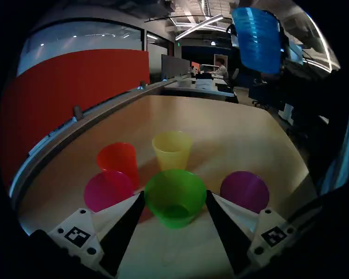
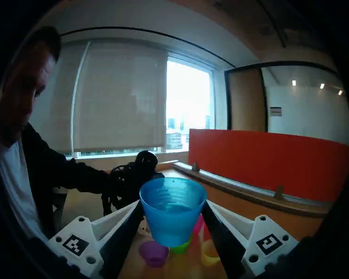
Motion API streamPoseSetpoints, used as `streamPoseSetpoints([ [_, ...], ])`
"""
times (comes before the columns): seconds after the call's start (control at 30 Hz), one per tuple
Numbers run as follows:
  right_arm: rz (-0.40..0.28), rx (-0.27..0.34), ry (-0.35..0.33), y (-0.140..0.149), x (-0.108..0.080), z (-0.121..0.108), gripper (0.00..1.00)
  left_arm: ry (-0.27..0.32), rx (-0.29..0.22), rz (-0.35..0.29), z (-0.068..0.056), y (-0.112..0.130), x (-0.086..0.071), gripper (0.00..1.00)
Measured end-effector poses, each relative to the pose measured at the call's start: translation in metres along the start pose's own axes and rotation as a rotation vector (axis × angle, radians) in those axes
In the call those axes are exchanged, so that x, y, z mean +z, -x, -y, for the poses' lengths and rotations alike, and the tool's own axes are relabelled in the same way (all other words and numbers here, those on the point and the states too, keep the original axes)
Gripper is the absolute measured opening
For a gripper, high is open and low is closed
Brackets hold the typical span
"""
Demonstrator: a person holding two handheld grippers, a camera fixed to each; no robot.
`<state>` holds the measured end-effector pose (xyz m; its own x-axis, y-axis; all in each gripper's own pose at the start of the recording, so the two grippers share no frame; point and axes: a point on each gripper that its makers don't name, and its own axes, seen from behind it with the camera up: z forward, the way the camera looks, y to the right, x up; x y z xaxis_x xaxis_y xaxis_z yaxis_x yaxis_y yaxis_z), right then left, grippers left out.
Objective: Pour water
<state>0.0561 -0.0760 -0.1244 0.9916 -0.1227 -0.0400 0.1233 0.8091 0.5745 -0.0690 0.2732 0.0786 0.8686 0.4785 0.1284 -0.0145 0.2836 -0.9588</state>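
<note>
My left gripper is shut on a green cup that stands upright on the wooden table. Both of its fingers press on the cup's sides. High at the upper right of the left gripper view hangs a blue cup. In the right gripper view my right gripper is shut on that blue cup, upright, high over the table. Something like water shows inside it. Just under it I see the green cup.
Around the green cup stand an orange cup, a yellow cup, a pink cup and a purple cup. A red divider runs along the table's left edge. A person stands close by.
</note>
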Motion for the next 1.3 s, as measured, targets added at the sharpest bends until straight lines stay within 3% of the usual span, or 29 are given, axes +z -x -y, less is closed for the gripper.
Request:
streamPoseSetpoints([
  [0.5, 0.009, 0.002, 0.023, 0.001, 0.000, -0.003, 0.88, 0.004, -0.016, 0.014, -0.001, -0.002, 0.003, 0.89],
  [0.9, 0.015, 0.003, 0.044, 0.001, -0.002, -0.005, 0.88, 0.022, -0.003, 0.012, -0.012, -0.003, 0.004, 0.89],
  [1.3, 0.019, 0.002, 0.079, -0.002, -0.009, -0.002, 0.88, -0.009, -0.018, -0.055, -0.008, -0.027, -0.010, 0.88],
])
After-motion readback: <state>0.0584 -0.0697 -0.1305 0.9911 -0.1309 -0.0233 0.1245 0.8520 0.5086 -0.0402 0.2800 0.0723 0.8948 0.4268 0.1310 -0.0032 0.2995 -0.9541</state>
